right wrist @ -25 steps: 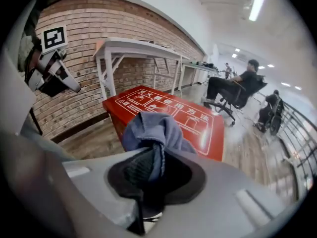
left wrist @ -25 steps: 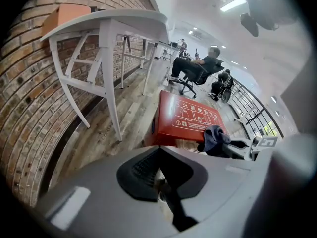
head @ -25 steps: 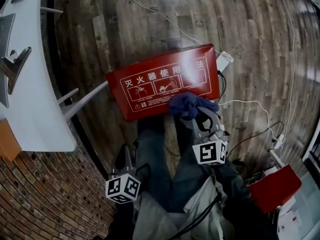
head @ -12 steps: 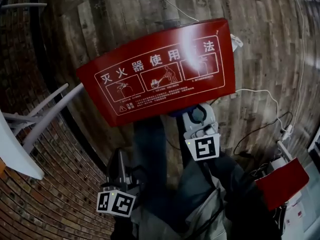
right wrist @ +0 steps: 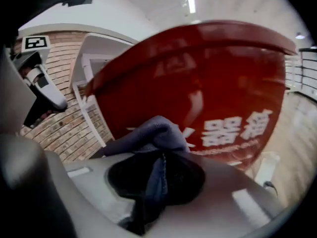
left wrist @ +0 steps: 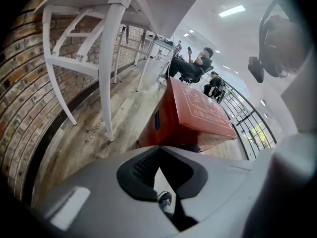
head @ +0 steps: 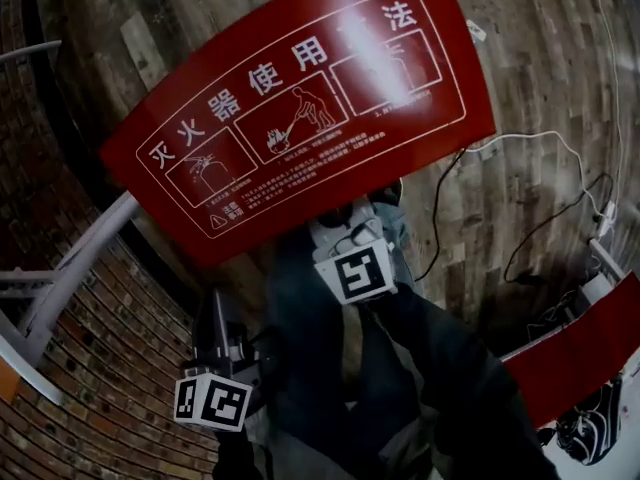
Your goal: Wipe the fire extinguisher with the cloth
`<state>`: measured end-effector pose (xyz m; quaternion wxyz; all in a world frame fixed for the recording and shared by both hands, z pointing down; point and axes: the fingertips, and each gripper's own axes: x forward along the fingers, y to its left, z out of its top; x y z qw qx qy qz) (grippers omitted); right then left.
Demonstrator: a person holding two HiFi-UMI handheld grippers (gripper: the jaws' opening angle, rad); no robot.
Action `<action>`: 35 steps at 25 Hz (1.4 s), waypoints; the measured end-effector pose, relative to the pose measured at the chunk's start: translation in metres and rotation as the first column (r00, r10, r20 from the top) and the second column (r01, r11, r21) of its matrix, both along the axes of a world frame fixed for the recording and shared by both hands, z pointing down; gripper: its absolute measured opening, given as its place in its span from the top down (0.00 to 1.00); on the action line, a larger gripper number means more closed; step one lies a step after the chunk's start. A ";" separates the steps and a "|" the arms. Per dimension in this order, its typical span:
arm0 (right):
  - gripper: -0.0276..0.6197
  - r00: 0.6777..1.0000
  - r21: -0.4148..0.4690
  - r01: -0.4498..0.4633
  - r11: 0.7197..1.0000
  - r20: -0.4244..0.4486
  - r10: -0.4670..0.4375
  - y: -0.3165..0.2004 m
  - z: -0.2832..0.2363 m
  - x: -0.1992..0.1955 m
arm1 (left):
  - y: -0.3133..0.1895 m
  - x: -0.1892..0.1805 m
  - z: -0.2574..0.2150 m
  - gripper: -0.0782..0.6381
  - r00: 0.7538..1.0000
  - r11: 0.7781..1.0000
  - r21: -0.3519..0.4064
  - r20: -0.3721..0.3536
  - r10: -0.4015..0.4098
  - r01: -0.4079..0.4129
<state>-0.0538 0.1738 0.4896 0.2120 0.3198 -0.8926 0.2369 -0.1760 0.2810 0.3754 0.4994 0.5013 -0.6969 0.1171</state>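
The red fire extinguisher box (head: 300, 98) with white lettering fills the top of the head view. My right gripper (head: 365, 216) sits at the box's near edge, its fingertips half hidden under that edge. In the right gripper view it (right wrist: 161, 157) is shut on the bunched blue cloth (right wrist: 153, 133), which lies right against the red box face (right wrist: 213, 78). My left gripper (head: 215, 328) hangs low at the left, apart from the box. It (left wrist: 159, 152) is shut and empty, pointing towards the box (left wrist: 193, 113) across the floor.
White table legs (left wrist: 106, 58) and a brick wall (head: 90, 368) stand at the left. Cables (head: 540, 228) trail over the wooden floor on the right, beside a second red box (head: 580, 348). The person's legs (head: 310, 308) are between the grippers. People sit far off (left wrist: 195, 63).
The head and both grippers have come down towards the box, which now looms larger. The right gripper with the cloth slid from the box's top to its near edge and rolled.
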 end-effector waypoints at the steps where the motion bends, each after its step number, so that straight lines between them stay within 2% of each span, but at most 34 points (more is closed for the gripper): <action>1: 0.87 0.997 -0.012 -0.069 0.998 -0.023 0.069 -0.015 0.014 0.027 | 0.003 0.002 0.003 0.88 1.000 1.000 0.002 0.006 -0.003 0.003; 3: 0.87 0.975 0.002 -0.196 0.981 -0.101 0.195 -0.056 0.039 0.095 | 0.008 0.009 0.013 0.88 1.000 1.000 0.006 0.010 -0.018 0.018; 5: 0.87 0.935 0.027 -0.318 0.948 -0.157 0.318 -0.094 0.050 0.159 | 0.014 0.016 0.026 0.88 0.999 1.000 -0.004 0.017 -0.031 0.031; 6: 0.87 0.921 0.041 -0.347 0.937 -0.172 0.349 -0.108 0.050 0.179 | 0.015 0.019 0.034 0.88 0.999 0.999 -0.010 0.024 -0.036 0.036; 8: 0.87 0.921 0.060 -0.339 0.939 -0.182 0.345 -0.120 0.047 0.191 | 0.013 0.026 0.048 0.88 0.999 0.999 -0.011 0.036 -0.037 0.038; 10: 0.87 0.929 0.035 -0.335 0.941 -0.151 0.337 -0.112 0.047 0.178 | 0.008 0.032 0.061 0.88 0.999 0.999 0.005 0.042 -0.035 0.035; 12: 0.87 0.941 -0.018 -0.325 0.946 -0.105 0.321 -0.093 0.051 0.148 | 0.006 0.036 0.073 0.88 0.998 0.999 0.013 0.040 -0.043 0.043; 16: 0.87 0.986 -0.137 -0.168 0.976 -0.007 0.169 -0.032 0.057 0.046 | 0.006 0.037 0.089 0.88 0.997 0.998 0.008 0.042 -0.061 0.060; 18: 0.87 0.994 -0.182 -0.088 0.979 0.053 0.099 -0.005 0.055 0.002 | 0.008 0.036 0.096 0.88 0.997 0.998 -0.001 0.042 -0.065 0.065; 20: 0.87 0.993 -0.210 -0.055 0.976 0.090 0.076 0.007 0.055 -0.019 | 0.009 0.033 0.099 0.88 0.997 0.998 -0.006 0.043 -0.069 0.070; 23: 0.87 0.993 -0.228 -0.093 0.969 0.055 0.108 -0.002 0.069 -0.003 | 0.011 0.027 0.100 0.88 0.996 0.997 -0.004 0.043 -0.073 0.073; 27: 0.87 0.974 -0.230 -0.227 0.946 -0.046 0.222 -0.043 0.089 0.063 | 0.011 0.022 0.099 0.88 0.998 0.999 0.003 0.042 -0.055 0.055; 30: 0.87 0.958 -0.211 -0.286 0.935 -0.045 0.283 -0.054 0.070 0.082 | 0.014 0.022 0.097 0.88 0.999 0.999 0.005 0.022 -0.044 0.044; 33: 0.87 0.968 -0.209 -0.245 0.947 -0.008 0.249 -0.036 0.042 0.058 | 0.014 0.024 0.095 0.88 1.000 1.000 0.000 0.005 -0.026 0.026; 35: 0.87 0.988 -0.193 -0.126 0.973 0.061 0.141 -0.013 0.015 0.018 | 0.010 0.022 0.090 0.88 1.000 1.000 0.007 0.007 -0.015 0.015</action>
